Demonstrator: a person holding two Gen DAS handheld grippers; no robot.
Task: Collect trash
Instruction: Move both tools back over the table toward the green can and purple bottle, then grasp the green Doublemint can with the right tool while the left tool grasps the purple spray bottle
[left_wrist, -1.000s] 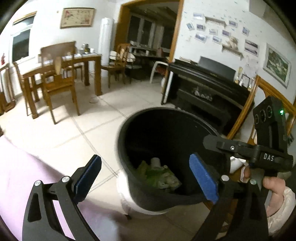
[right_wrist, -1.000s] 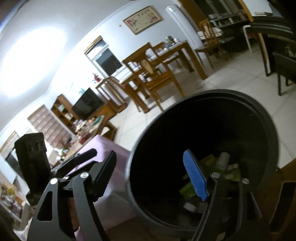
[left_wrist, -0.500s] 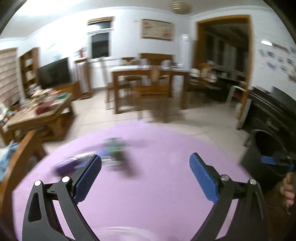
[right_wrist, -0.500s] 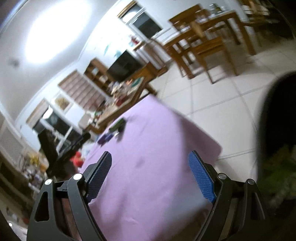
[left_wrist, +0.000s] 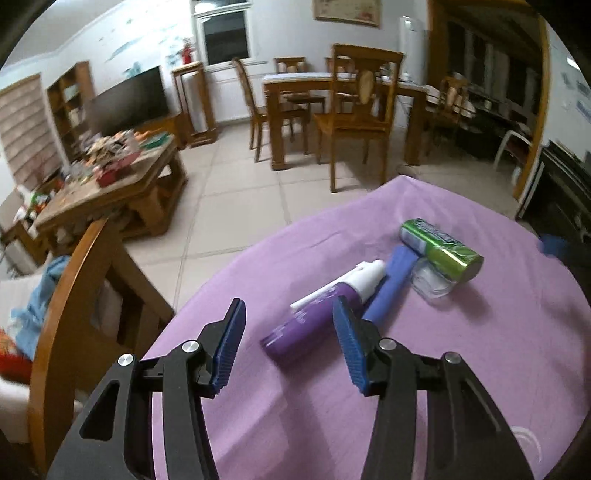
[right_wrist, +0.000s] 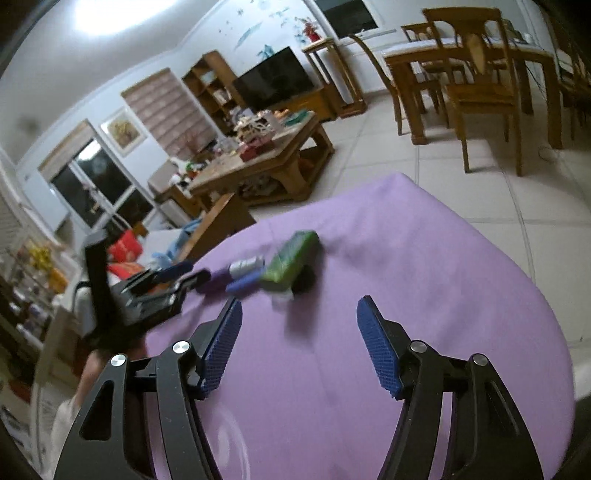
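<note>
Over the purple-clothed round table (left_wrist: 480, 369), the left gripper (left_wrist: 286, 341) is closing, half-open and empty, near a purple-and-white plastic tube (left_wrist: 317, 314); the right gripper (right_wrist: 299, 343) is narrowing too, empty.

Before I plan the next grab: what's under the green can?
The green can rests on a clear plastic tub; what the tub holds, if anything, can't be made out.

Kinda dim indoor light on my feed, ceiling lamp glare (right_wrist: 98, 14) top-left, heavy fisheye warping, green can (right_wrist: 293, 254) motion-blurred.
</note>
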